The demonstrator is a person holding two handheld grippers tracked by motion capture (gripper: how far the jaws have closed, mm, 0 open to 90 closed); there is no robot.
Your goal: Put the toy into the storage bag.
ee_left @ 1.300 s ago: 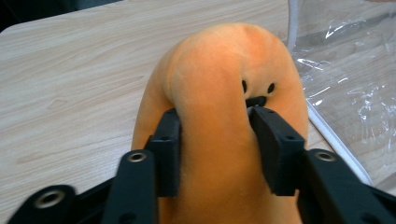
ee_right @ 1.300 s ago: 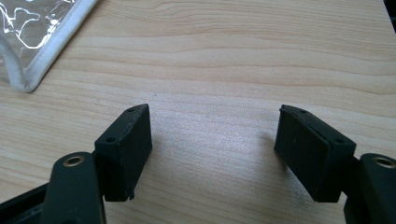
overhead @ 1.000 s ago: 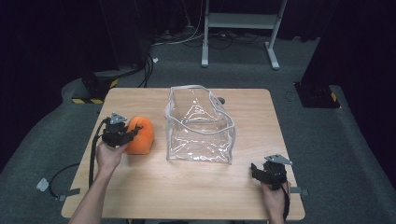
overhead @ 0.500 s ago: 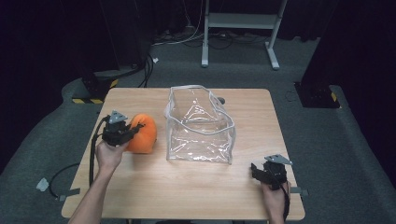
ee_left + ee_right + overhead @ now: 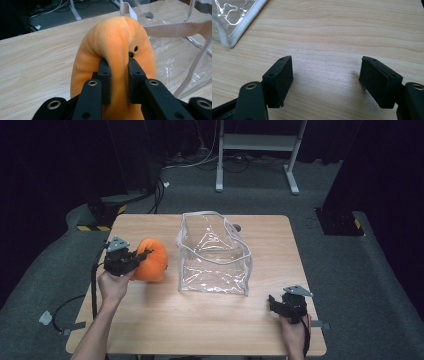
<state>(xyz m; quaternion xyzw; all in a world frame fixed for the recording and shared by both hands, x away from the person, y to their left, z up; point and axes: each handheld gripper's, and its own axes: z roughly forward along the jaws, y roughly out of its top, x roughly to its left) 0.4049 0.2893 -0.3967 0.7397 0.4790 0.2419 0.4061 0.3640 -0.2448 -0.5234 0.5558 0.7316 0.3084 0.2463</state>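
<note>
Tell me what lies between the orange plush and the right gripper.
In the high view, the clear bag stands between the plush and the right gripper; past its near corner, bare table.

Left gripper [image 5: 131, 259], left-centre of the high view: black body, grey three-cornered plate on top, black cable trailing down toward the lower left of the frame. Right gripper [image 5: 285, 303], lower right: same black build, same grey plate. Both forearms enter from the bottom edge bare, no sleeves in frame. Left gripper view, bottom of frame: left gripper [image 5: 117, 75] has two black jaw blocks on black link arms with silver round rivets and small dark screw holes. Right gripper view: right gripper [image 5: 329, 80] has matte black rectangular pads [image 5: 279, 80], screw holes, one brass-toned rivet at lower left.
</note>
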